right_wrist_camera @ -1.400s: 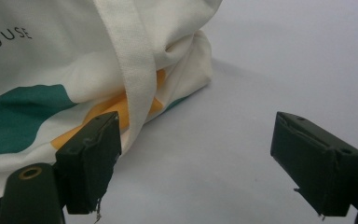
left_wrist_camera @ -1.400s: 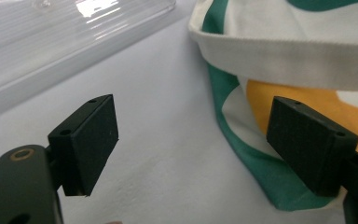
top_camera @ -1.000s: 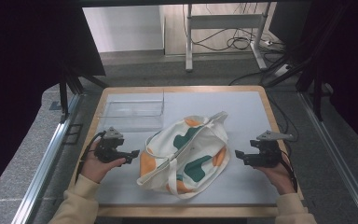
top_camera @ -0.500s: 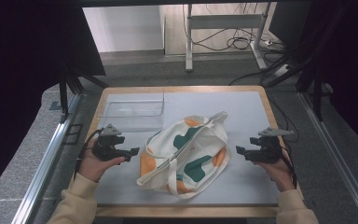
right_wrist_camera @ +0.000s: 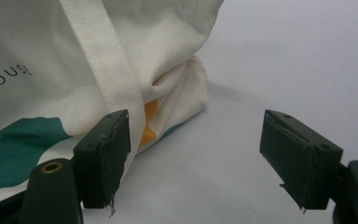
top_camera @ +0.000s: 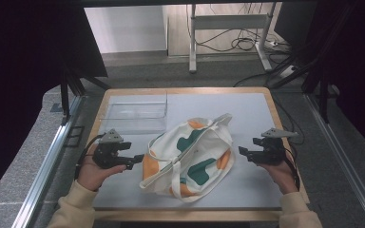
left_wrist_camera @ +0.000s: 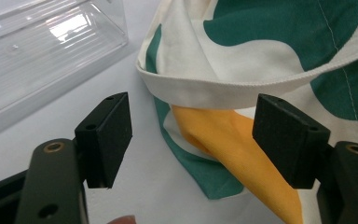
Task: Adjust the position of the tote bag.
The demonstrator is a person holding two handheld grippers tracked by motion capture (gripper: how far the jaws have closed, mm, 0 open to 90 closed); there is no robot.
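- The cream canvas tote bag with green and orange patches (top_camera: 190, 156) lies slumped in the middle of the light grey table top (top_camera: 256, 114), its 2 cream straps (top_camera: 171, 166) trailing toward the person's side.
- The left gripper (top_camera: 135, 160) is held just beside the bag's left end. Against the picture from 1 second ago it sits slightly higher and a little closer to the bag.
- Its jaws have just been closing a touch, yet they are spread wide; in the left gripper view (left_wrist_camera: 193, 140) the bag's orange corner (left_wrist_camera: 233, 144) and cream hem lie ahead of them, pressed by neither pad.
- The right gripper (top_camera: 242, 152) hovers near the bag's right end, in the same place as 1 second ago.
- Its jaws are spread; in the right gripper view (right_wrist_camera: 196, 154) a strap (right_wrist_camera: 107, 70) runs just beside one pad, but nothing is pinched.
- The clear plastic rectangular box (top_camera: 135, 111) stands at the far left of the table, unchanged, close to the bag.
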